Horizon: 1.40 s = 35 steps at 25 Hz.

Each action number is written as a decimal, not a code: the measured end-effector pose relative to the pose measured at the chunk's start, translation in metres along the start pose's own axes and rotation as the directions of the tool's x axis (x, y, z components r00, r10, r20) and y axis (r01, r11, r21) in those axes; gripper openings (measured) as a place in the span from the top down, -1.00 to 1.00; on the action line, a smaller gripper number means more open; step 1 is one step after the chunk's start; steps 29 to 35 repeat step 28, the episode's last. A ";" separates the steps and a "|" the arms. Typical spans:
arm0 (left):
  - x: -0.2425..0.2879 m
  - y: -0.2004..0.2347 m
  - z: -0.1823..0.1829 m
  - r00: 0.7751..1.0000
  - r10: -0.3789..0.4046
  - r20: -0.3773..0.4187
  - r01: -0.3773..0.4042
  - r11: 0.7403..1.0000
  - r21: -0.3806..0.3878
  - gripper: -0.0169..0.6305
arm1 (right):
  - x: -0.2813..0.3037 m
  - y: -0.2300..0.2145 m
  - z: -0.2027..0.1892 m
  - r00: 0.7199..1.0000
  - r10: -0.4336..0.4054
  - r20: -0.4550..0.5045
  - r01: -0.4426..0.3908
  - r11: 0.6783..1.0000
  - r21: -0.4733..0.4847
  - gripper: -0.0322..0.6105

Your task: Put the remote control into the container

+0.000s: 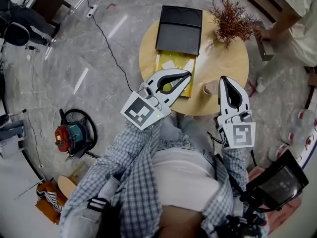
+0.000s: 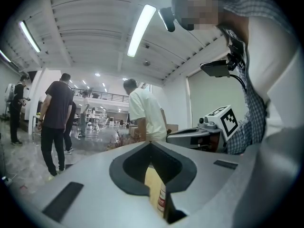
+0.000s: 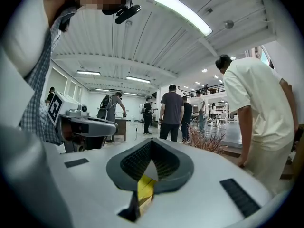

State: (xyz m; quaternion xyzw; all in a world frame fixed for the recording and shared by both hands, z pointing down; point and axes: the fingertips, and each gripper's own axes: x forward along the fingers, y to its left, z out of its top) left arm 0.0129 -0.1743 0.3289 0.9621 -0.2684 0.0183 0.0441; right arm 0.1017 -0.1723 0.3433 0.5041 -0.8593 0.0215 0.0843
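Note:
On the round wooden table (image 1: 223, 58) lies a flat black container (image 1: 179, 29) with a yellow box (image 1: 176, 63) under its near edge. I cannot make out a remote control in any view. My left gripper (image 1: 186, 76) hovers over the yellow box's near corner, its jaws shut and nothing between them. My right gripper (image 1: 224, 79) hangs shut and empty over the table's near edge, beside a small tan cylinder (image 1: 210, 87). In the left gripper view the left gripper's (image 2: 151, 142) jaws meet at the tip. In the right gripper view the right gripper's (image 3: 152, 140) jaws meet too.
A dried reddish plant (image 1: 230, 18) stands at the table's far right, where a person in a white shirt (image 1: 297, 19) leans in. On the floor to the left sit a red and teal machine (image 1: 74, 133) and a black cable (image 1: 106, 43). Several people stand further off (image 3: 172, 110).

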 end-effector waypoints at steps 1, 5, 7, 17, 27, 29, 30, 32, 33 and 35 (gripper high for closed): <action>0.001 0.000 0.000 1.000 -0.002 0.000 0.002 1.000 0.001 0.92 | 0.000 -0.001 0.000 1.000 -0.002 -0.001 0.002 1.000 -0.001 0.88; 0.002 -0.001 0.001 1.000 -0.003 0.000 0.003 1.000 -0.002 0.92 | 0.000 -0.002 0.000 1.000 -0.007 -0.001 0.007 1.000 0.001 0.88; 0.003 -0.001 0.001 1.000 -0.006 0.000 0.006 1.000 0.000 0.92 | -0.001 -0.002 -0.001 1.000 -0.010 0.000 0.010 1.000 0.003 0.88; 0.002 0.003 -0.002 1.000 0.008 0.002 -0.008 1.000 -0.028 0.92 | 0.007 0.001 -0.002 1.000 0.000 -0.008 0.000 1.000 -0.018 0.88; 0.005 0.001 0.000 1.000 -0.009 -0.010 0.009 1.000 -0.006 0.92 | 0.004 0.001 0.007 1.000 -0.013 0.014 0.013 1.000 0.010 0.88; 0.005 0.000 0.000 1.000 -0.012 -0.009 0.012 1.000 -0.002 0.92 | 0.004 0.001 0.008 1.000 -0.014 0.016 0.014 1.000 0.011 0.88; 0.005 0.000 0.000 1.000 -0.012 -0.009 0.012 1.000 -0.002 0.92 | 0.004 0.001 0.008 1.000 -0.014 0.016 0.014 1.000 0.011 0.88; 0.005 0.000 0.000 1.000 -0.012 -0.009 0.012 1.000 -0.002 0.92 | 0.004 0.001 0.008 1.000 -0.014 0.016 0.014 1.000 0.011 0.88; 0.005 0.000 0.000 1.000 -0.012 -0.009 0.012 1.000 -0.002 0.92 | 0.004 0.001 0.008 1.000 -0.014 0.016 0.014 1.000 0.011 0.88; 0.005 0.000 0.000 1.000 -0.012 -0.009 0.012 1.000 -0.002 0.92 | 0.004 0.001 0.008 1.000 -0.014 0.016 0.014 1.000 0.011 0.88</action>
